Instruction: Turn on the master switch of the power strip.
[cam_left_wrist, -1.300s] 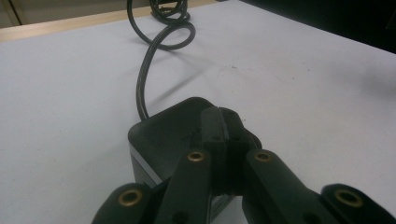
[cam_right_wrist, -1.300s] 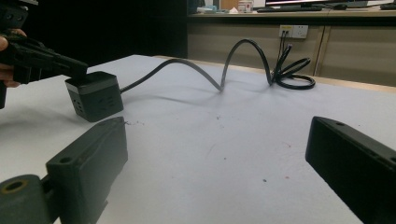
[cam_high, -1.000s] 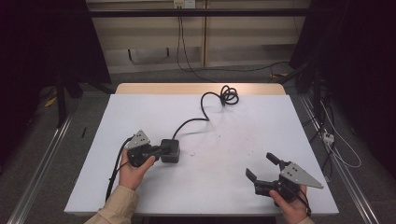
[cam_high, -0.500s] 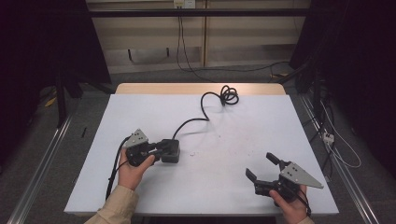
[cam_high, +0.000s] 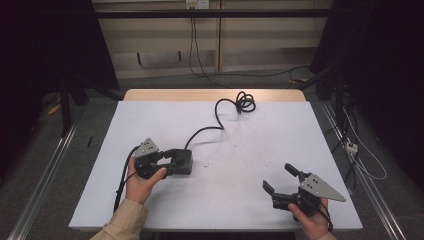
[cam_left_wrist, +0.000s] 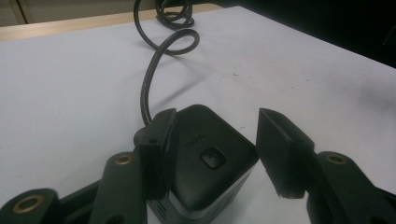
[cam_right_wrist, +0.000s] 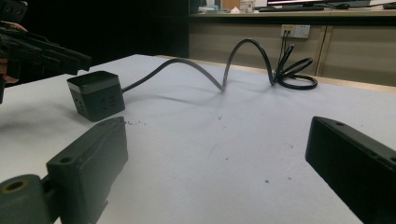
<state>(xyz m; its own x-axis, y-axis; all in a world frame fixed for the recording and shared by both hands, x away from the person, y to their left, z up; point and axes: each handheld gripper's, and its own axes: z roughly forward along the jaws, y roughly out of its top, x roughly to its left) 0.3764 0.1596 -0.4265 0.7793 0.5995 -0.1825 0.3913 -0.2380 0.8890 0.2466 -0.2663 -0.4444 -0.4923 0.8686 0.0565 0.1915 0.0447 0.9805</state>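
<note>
A black cube-shaped power socket with a button on top rests on the white table. Its black cable runs back to a coil. My left gripper straddles the cube; its jaws have just been opening. In the left gripper view the left pad lies close against the cube's side and the right pad stands clear of it. My right gripper hovers open at the front right with nothing between its fingers. The right gripper view shows the cube and the left gripper at the far left.
The white table has a wooden strip along its far edge. Dark floor, metal rails and loose cables lie beside the table on the right. A wall socket sits behind the table.
The left gripper's jaws have parted from the cube's sides, letting it go. The cube stays in place on the table. Both hands keep still.
</note>
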